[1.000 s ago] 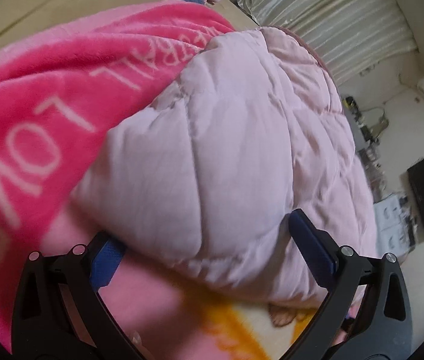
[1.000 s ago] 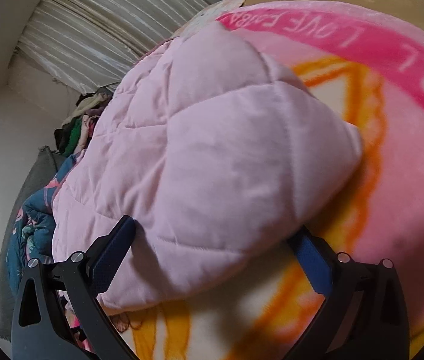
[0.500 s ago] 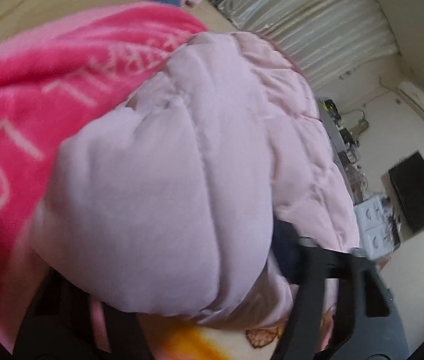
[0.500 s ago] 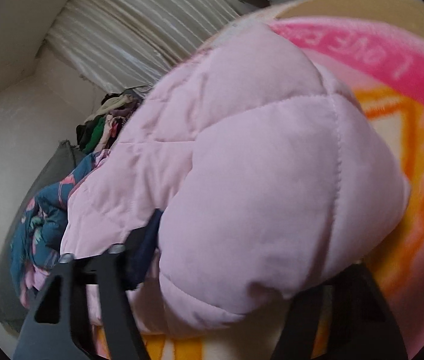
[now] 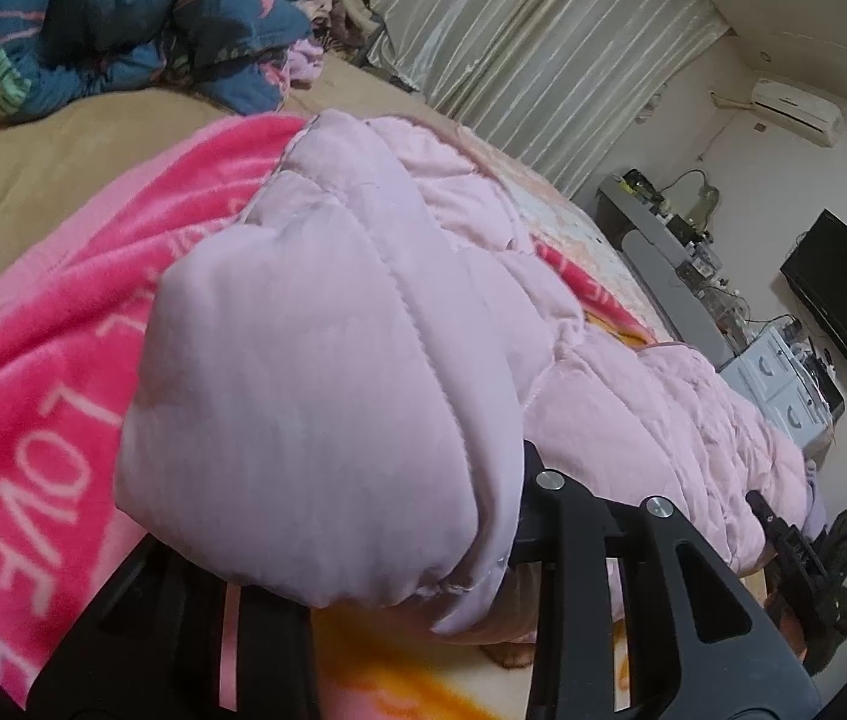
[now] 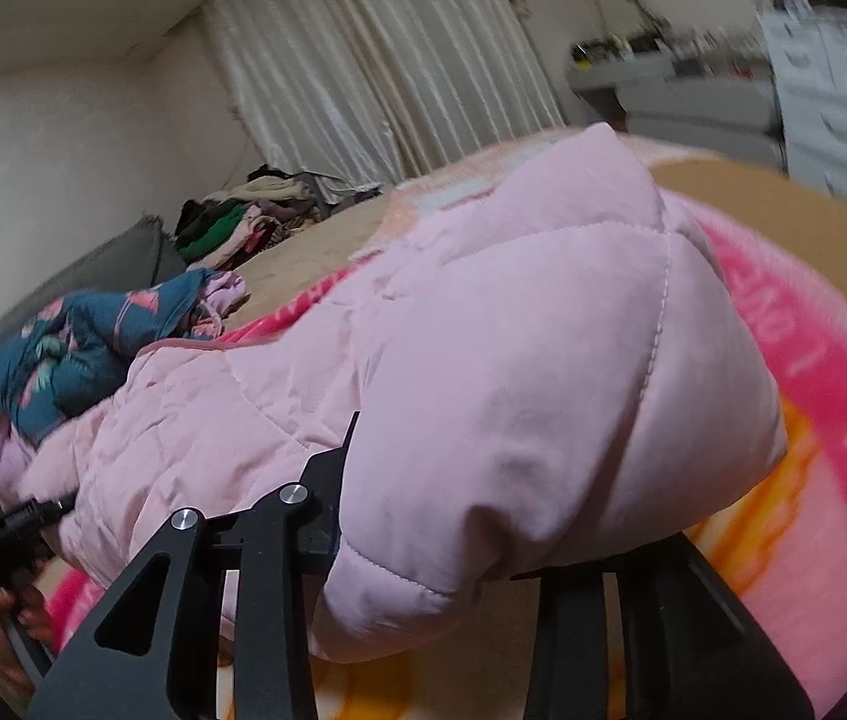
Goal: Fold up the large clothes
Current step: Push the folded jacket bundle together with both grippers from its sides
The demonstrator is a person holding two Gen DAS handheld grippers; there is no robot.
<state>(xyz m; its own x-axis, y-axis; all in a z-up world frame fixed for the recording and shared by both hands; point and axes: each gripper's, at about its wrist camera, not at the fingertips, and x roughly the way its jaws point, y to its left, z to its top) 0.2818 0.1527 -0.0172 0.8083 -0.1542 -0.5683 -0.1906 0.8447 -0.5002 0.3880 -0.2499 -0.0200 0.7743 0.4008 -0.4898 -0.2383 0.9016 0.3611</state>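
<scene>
A pale pink quilted puffer jacket [image 5: 327, 372] lies on a pink blanket with white letters [image 5: 45, 372] on the bed. My left gripper [image 5: 363, 564] is shut on a puffy end of the jacket and holds it lifted; the cloth hides its fingertips. The jacket shows in the right wrist view [image 6: 543, 372] too, where my right gripper [image 6: 483, 552] is shut on another puffy end, also lifted. The rest of the jacket trails across the blanket [image 6: 831, 396] between the two grippers. The right gripper also appears at the lower right of the left wrist view [image 5: 807, 564].
A blue patterned garment [image 5: 123, 24] lies at the head of the bed, with a heap of clothes [image 6: 243, 216] behind it. Curtains [image 5: 543, 60] hang beyond the bed. A TV [image 5: 843, 288], white drawers [image 5: 783, 384] and a cluttered desk [image 5: 663, 222] stand beside the bed.
Both grippers went from open around the jacket's ends to shut on them and have lifted the ends up. The views have tilted up to show more of the room.
</scene>
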